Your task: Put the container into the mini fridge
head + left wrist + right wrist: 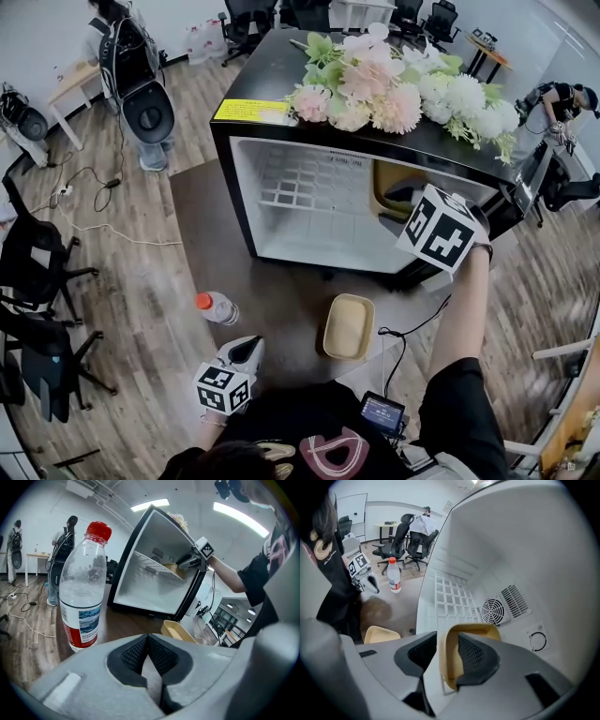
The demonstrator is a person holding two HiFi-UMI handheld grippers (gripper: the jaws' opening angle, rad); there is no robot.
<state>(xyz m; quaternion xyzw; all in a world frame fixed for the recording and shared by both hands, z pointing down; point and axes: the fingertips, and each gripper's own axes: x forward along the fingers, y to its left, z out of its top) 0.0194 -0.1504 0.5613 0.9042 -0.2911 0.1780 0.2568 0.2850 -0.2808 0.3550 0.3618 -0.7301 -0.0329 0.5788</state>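
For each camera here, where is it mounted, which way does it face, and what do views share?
Head view: on the person's head, facing steeply down at the open mini fridge; left hand-held gripper, right hand-held gripper and right arm show.
Left gripper view: on the left hand-held gripper, facing past its closed jaws to the water bottle and mini fridge.
Right gripper view: on the right hand-held gripper, facing into the mini fridge, jaws astride the container wall.
Shared: both gripper views show the water bottle.
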